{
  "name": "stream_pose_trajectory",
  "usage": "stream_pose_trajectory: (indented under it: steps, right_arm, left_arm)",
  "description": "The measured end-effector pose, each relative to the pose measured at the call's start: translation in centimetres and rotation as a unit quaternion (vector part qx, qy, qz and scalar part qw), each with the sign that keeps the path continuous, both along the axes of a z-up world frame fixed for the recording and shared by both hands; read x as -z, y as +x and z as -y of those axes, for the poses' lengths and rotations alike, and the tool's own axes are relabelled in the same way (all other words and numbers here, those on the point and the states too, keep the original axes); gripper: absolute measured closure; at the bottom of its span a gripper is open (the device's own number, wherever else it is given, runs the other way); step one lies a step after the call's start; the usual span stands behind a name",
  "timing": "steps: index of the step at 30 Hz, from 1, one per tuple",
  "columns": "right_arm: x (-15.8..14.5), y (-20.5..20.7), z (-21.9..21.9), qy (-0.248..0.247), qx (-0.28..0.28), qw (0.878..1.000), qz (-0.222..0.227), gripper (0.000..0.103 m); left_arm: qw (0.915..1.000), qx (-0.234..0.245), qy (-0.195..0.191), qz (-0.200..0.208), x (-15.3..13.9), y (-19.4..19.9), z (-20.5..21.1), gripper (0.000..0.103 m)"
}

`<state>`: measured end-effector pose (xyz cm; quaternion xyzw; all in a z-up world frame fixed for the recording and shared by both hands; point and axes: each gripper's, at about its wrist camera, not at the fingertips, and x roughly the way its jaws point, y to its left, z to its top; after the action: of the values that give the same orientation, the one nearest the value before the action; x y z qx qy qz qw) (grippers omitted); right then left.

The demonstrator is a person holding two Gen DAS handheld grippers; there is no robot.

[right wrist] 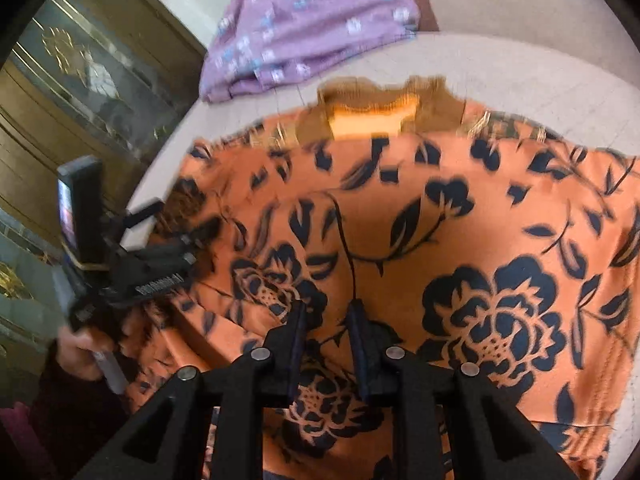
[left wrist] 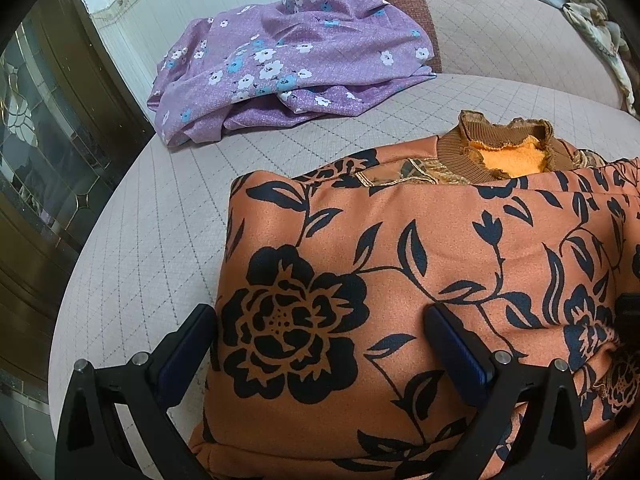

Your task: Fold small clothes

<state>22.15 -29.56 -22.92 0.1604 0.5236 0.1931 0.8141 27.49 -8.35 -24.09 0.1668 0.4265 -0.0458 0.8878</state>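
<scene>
The left tool point(left wrist: 320, 320) stood wide open, straddling the orange floral top's point(left wrist: 420, 248) folded left edge on the sofa seat point(left wrist: 160, 220). The right tool point(right wrist: 326, 316), nearly closed, apparently held nothing. Next likely called for pinching the hem and folding toward the collar point(left wrist: 496, 140).

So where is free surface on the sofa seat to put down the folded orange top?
Bare quilted seat lies left of the orange floral top, in front of the purple flowered cloth. Another bare strip runs between that cloth and the brown collar. The right side is crowded: the top fills it, with both tongs, left and right, over it.
</scene>
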Motion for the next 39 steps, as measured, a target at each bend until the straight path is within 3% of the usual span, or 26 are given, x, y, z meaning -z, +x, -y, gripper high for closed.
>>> stream_pose_trajectory:
  steps: [32, 39]
  right_arm:
    - [0.1, -0.5, 0.0, -0.002, 0.017, 1.0, 0.021, 0.078]
    - [0.5, -1.7, 0.8, 0.033, 0.058, 0.996, 0.052, 0.078]
  left_arm:
    - [0.9998, -0.001, -0.003, 0.018, 0.4, -0.8, -0.1, 0.0]
    - [0.9995, -0.006, 0.002, 0.032, 0.3, -1.4, -0.1, 0.0]
